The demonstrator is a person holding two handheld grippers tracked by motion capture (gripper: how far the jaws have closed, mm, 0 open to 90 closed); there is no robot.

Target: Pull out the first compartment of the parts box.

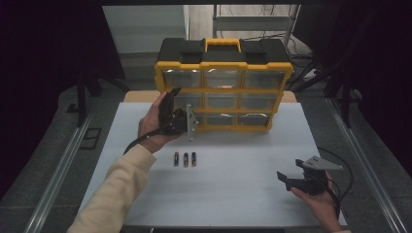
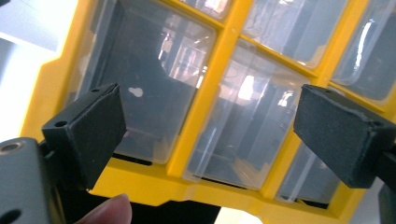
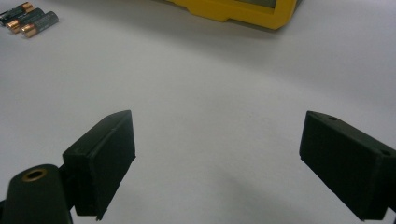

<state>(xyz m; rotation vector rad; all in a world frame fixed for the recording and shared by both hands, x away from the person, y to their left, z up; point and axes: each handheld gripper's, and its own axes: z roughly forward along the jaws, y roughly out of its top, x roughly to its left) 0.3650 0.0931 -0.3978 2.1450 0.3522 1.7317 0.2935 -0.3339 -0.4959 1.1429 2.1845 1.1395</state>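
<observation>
A yellow and black organizer case (image 1: pixel 223 90) stands upright at the back of the white table (image 1: pixel 233 194), its front a grid of clear drawers (image 2: pixel 149 93). My left gripper (image 1: pixel 180 109) is open and held right up against the case's lower left drawers; in the left gripper view (image 2: pixel 210 119) two clear drawers and a yellow divider sit between its jaws, untouched. Three batteries (image 1: pixel 184 159) lie side by side on the table in front of the case, also visible as the batteries (image 3: pixel 28 21) at top left. My right gripper (image 1: pixel 285 180) rests low at the front right, open (image 3: pixel 217 135) over bare table.
The case's yellow bottom edge (image 3: pixel 233 9) lies ahead of the right gripper. A fingertip (image 2: pixel 109 210) of the holding hand shows below the left jaws. Metal rails (image 1: pixel 63 160) run along both sides of the table, with dark stands and cables beyond.
</observation>
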